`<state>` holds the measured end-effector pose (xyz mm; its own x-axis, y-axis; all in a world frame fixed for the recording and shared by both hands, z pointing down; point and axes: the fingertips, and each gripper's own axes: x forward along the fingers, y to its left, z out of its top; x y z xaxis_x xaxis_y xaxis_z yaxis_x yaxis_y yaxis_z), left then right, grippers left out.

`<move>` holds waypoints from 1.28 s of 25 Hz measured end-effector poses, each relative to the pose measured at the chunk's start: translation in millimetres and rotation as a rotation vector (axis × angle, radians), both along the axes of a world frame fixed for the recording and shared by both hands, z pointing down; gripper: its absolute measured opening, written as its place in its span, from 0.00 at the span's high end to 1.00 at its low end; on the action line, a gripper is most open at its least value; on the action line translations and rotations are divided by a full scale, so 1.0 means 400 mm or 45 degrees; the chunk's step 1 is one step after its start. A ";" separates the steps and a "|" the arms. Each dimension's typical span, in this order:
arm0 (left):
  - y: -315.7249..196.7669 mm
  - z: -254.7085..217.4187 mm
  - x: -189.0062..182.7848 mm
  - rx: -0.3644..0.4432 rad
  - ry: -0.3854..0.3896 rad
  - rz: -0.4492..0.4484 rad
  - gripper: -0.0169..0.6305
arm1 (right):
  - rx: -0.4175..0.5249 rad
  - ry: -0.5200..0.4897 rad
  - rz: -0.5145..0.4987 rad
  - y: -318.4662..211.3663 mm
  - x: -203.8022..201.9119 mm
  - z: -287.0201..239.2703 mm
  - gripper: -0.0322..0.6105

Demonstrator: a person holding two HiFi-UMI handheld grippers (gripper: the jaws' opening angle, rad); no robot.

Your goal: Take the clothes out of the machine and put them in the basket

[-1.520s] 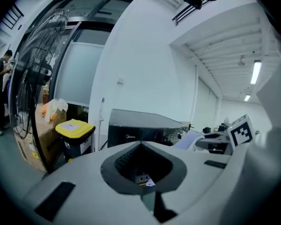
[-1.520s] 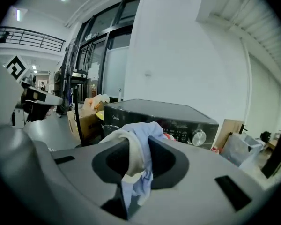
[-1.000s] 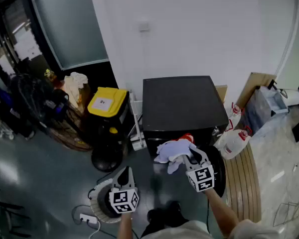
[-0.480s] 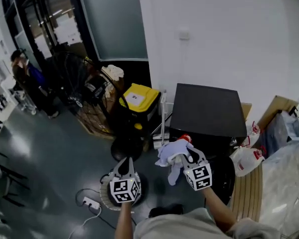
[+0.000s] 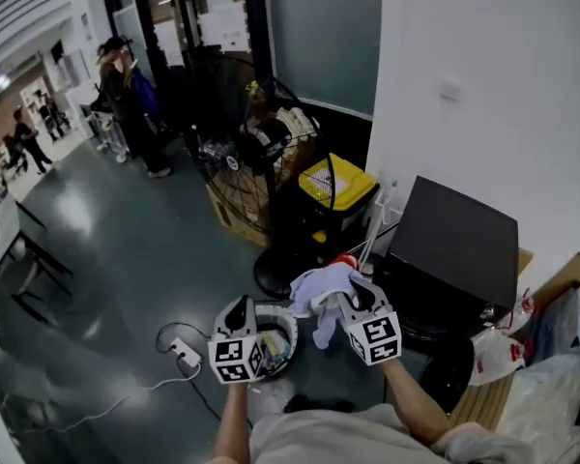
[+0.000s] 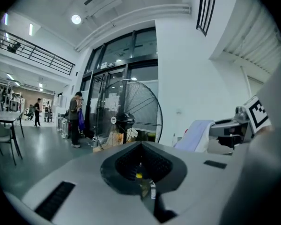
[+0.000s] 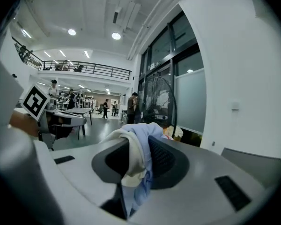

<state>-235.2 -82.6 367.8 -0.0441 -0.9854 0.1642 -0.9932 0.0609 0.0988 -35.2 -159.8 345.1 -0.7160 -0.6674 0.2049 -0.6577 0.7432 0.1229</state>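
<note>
Right tool (image 5: 352, 295) clenched on pale clothes (image 5: 314, 284), clear of the machine (image 5: 454, 245); basket (image 5: 290, 319) below, to its left.
Left tool (image 5: 240, 306) closed, empty. Judged risk: only a fold is pinched and the rest hangs loose, so it may slip free short of the basket or drape over the rim on release.

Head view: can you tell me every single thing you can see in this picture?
machine: one, black, right side, against the white wall
bin: one, yellow lid, left of machine
fan: one, big, black, behind bin
basket: one, white, on floor between the grippers
power strip: one, white, floor at left
jug: one, white with red, lower right
clothes: one bundle, white and pale blue, in right gripper
people: several, far background
left gripper: shut, empty
right gripper: shut on clothes
</note>
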 end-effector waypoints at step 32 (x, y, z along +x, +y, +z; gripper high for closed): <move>0.426 0.223 -0.537 -0.184 0.126 -0.552 0.95 | -0.154 0.201 -0.594 0.208 -0.773 0.294 0.79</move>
